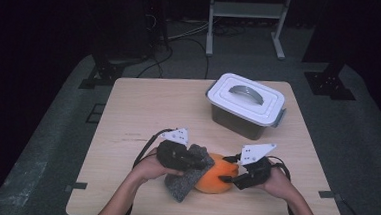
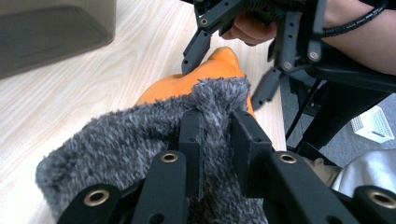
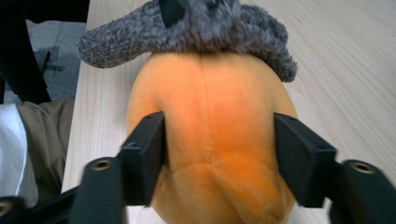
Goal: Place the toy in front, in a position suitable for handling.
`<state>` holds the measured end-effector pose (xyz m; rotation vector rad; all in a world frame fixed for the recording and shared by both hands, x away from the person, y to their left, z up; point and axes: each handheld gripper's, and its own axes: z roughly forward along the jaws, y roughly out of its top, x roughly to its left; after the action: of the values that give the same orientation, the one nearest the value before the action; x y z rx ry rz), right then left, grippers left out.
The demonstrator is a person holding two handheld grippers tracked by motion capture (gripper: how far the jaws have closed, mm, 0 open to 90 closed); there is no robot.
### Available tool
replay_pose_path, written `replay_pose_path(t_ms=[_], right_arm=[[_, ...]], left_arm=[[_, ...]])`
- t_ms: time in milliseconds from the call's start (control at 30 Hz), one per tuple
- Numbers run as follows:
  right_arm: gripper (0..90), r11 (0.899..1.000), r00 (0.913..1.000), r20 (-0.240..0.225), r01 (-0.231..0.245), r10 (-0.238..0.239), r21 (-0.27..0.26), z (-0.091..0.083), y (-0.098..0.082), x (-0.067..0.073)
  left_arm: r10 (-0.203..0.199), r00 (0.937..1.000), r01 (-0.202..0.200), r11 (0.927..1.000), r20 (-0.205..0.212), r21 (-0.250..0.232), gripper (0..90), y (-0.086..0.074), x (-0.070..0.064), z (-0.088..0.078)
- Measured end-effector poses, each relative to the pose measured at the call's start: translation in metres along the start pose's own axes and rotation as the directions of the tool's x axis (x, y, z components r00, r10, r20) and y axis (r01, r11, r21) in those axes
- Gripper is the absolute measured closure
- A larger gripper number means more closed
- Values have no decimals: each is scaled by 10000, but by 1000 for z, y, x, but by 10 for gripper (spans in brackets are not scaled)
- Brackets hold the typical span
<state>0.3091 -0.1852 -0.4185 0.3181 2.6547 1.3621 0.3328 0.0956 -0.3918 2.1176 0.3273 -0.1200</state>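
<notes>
**A:** At the near edge of the table (image 1: 129,98), the left gripper (image 2: 215,122) was clamped on a fold of grey fuzzy cloth (image 2: 126,144), laid over one end of the orange plush toy (image 3: 212,121).

**B:** And the right gripper (image 3: 219,140)?

**A:** Its jaws stood on either side of the toy's body, close against the flanks; whether the pads pressed or merely bracketed it could not be told.

**B:** How far along?

**A:** Early to midway, by the look: cloth on the toy, most orange uncovered. The lidded white box (image 1: 246,103) sat shut and well apart
</notes>
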Motion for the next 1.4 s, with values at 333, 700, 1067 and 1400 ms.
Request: replay_pose_path(t_ms=[333,700,1067,1400], right_arm=[[439,9999,9995,-298,-79,76,-101,-6,-15,-7],[440,9998,9999,-82,145,-146,-148,1,-9,1],[478,9996,9994,-209,277,-277,5,-7,-16,-7],[477,9999,9993,-330,-148,147,-27,-18,-27,-18]], left_arm=[[-374,9991,373,9993,-198,-70,749,-15,8,-8],[138,9998,-137,9999,172,-68,749,12,-1,5],[432,9990,-433,9990,108,133,749,20,-1,15],[-73,9995,69,9999,-301,-118,743,1,6,0]])
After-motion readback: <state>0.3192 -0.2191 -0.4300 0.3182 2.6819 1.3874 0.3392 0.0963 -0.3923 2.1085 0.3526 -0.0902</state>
